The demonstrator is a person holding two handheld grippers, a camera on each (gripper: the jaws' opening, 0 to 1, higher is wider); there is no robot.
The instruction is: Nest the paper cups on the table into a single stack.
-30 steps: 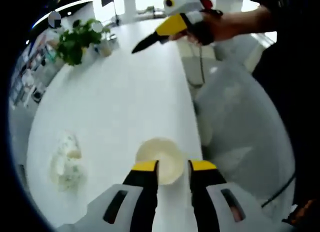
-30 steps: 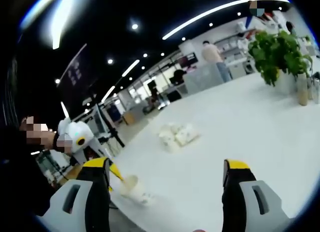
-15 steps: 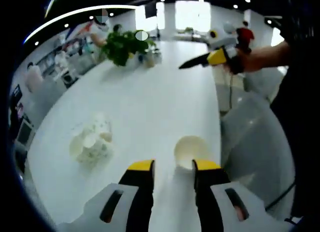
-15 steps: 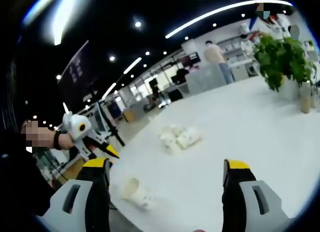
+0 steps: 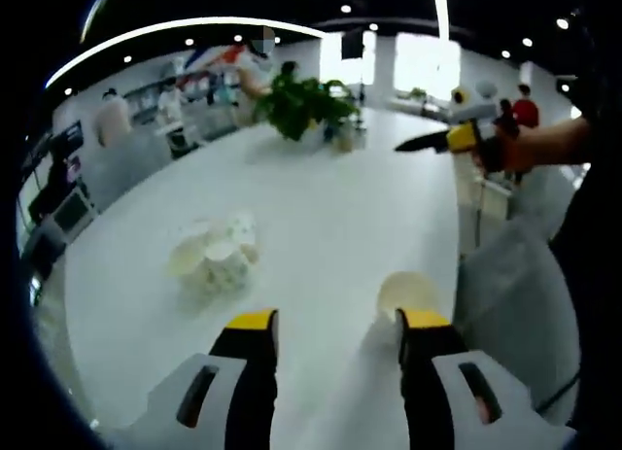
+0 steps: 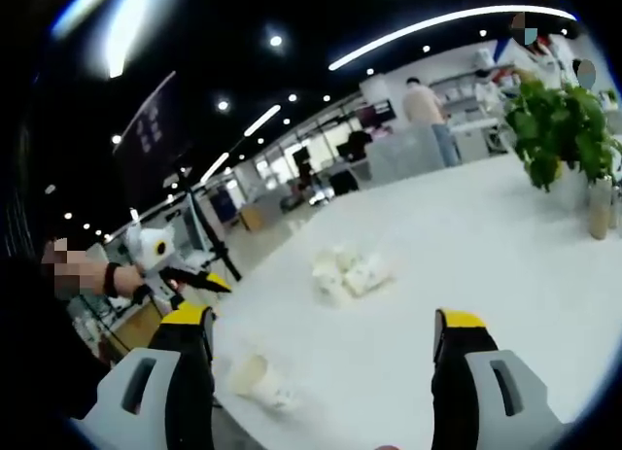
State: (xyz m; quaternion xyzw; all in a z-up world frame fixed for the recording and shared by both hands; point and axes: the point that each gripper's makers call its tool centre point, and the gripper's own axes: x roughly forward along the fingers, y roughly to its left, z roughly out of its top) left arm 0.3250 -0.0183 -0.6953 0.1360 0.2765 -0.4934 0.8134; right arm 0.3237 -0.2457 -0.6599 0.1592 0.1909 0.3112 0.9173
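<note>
Left gripper view: the left tongs [image 5: 335, 335] stand apart with nothing between the jaws, raised over the white counter [image 5: 321, 207]. A single paper cup [image 5: 409, 294] lies on its side with the mouth toward the camera, just beyond the tip of the right-hand jaw and near the counter's edge, at about 1 o'clock from the tongs. A cluster of paper cups [image 5: 214, 258] lies tumbled together at about 11 o'clock, well apart from the single cup. A potted plant [image 5: 306, 102] stands at the far end of the counter, at 12 o'clock.

Right gripper view: the right tongs [image 6: 326, 335] are spread wide — nothing held. The single paper cup [image 6: 257, 382] lies at 9 o'clock beside the left-hand jaw; the cluster [image 6: 350, 272] sits at 12 o'clock, mid-counter. The plant [image 6: 559, 129] stands at 2 o'clock. The left tongs [image 6: 190, 275] show at 10 o'clock, held in a hand [image 6: 117, 278].
</note>
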